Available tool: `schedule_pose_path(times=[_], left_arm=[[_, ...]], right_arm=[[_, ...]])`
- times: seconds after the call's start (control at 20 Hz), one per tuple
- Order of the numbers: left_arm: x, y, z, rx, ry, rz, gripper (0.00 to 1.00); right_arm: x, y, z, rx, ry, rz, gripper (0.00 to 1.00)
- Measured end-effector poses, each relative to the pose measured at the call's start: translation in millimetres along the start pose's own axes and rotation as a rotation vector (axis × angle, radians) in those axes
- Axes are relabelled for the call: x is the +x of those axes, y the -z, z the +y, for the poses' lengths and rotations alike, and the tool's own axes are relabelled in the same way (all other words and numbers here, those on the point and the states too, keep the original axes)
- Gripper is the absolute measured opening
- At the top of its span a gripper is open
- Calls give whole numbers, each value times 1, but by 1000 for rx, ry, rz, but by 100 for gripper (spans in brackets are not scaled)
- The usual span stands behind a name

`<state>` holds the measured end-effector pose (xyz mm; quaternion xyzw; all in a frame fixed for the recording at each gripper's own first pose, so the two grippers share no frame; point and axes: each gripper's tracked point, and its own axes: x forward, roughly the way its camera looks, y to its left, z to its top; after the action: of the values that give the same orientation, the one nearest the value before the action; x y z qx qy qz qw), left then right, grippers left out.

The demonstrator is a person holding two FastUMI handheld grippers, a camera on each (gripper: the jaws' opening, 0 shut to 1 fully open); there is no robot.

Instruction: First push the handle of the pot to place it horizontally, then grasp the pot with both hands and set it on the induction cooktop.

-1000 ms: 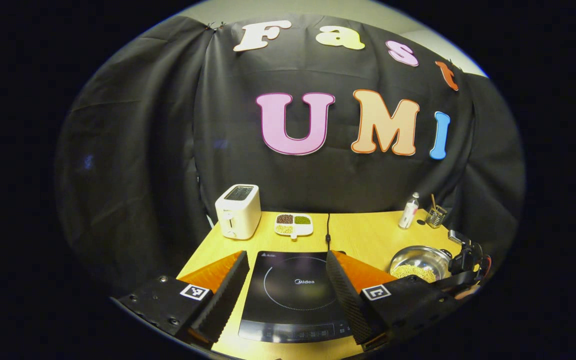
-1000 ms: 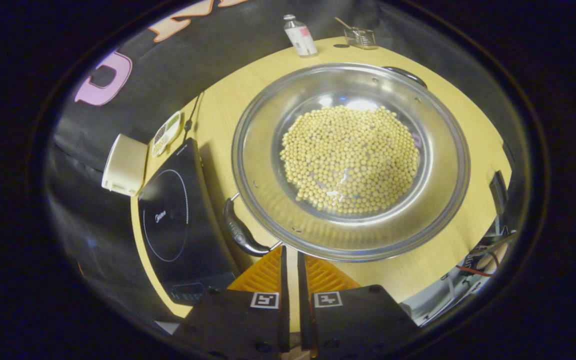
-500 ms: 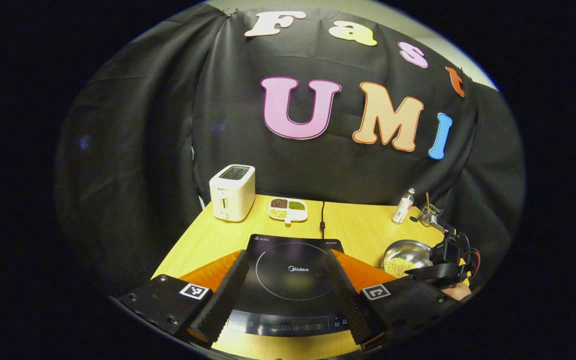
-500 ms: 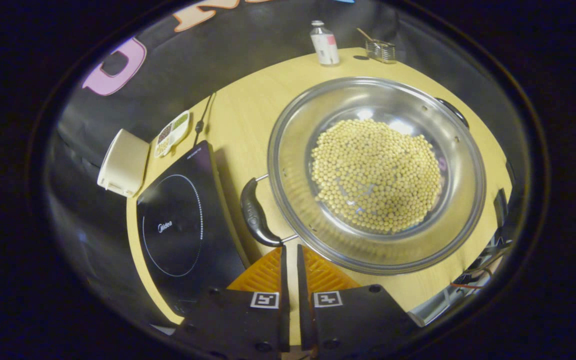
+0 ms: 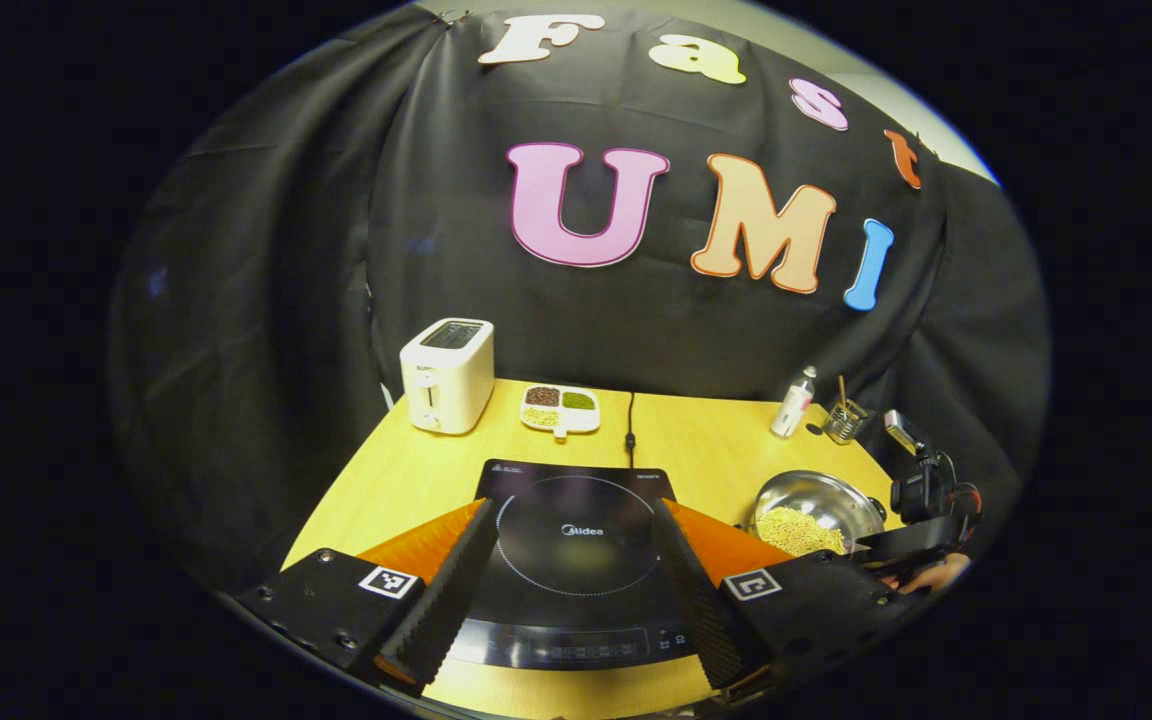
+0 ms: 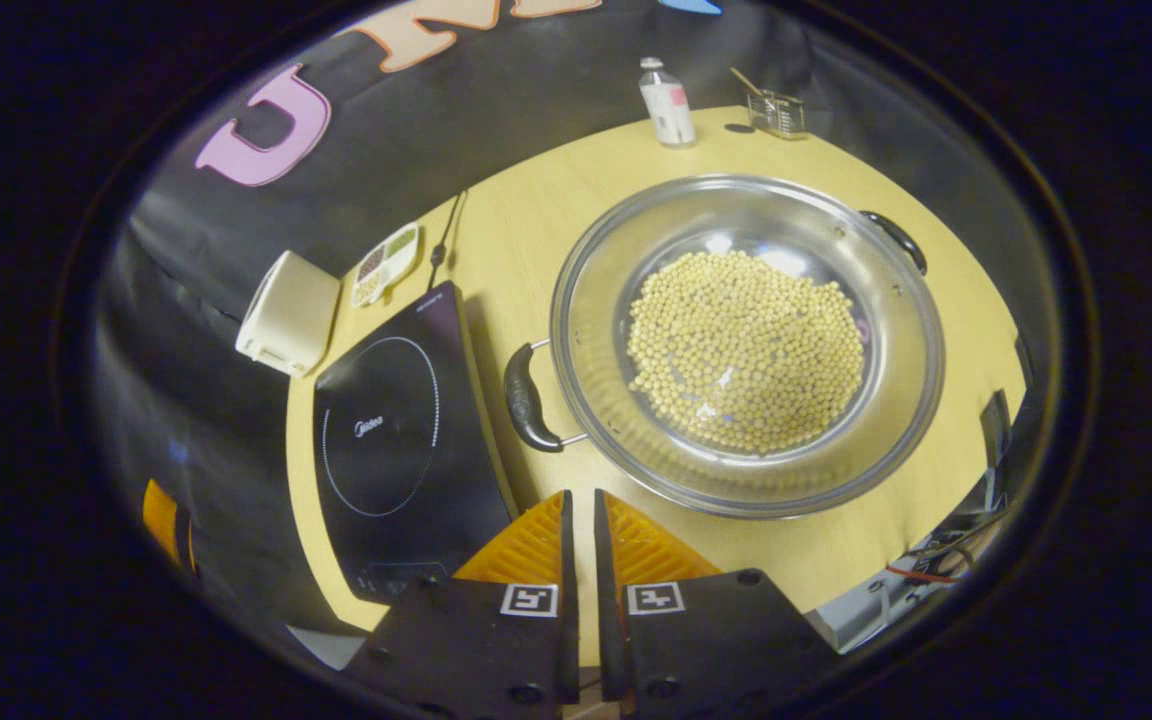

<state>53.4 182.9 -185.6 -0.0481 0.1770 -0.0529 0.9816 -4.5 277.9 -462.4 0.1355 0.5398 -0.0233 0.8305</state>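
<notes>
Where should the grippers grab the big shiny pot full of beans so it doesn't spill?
Probably by its two black side handles, one gripper each, from opposite sides. The pot is wide, round and shallow, with soybeans inside, so its smooth rim looks harder to pinch level.

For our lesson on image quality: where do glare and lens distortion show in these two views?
Right gripper view: bright glare patches on the steel pot around the soybeans, and the table edge bows into a curve. Left gripper view: the induction cooktop is evenly lit and sharp, while the toaster leans outward from fisheye bending.
</notes>
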Motion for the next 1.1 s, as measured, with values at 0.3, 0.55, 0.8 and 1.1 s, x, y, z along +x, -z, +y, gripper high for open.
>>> schedule_pose_path(times=[0.3, 0.55, 0.8, 1.1], left_arm=[[17, 19, -42, 5, 93, 88, 96], [31, 34, -84, 12, 159, 155, 96], [48, 52, -125, -47, 173, 243, 96], [77, 86, -161, -95, 146, 407, 96]], right_arm=[[-39, -9, -55, 23, 3, -53, 48], [-59, -23, -114, 54, 50, -44, 78], [-63, -65, -150, 0, 48, -21, 93], [-42, -137, -199, -47, 39, 9, 100]])
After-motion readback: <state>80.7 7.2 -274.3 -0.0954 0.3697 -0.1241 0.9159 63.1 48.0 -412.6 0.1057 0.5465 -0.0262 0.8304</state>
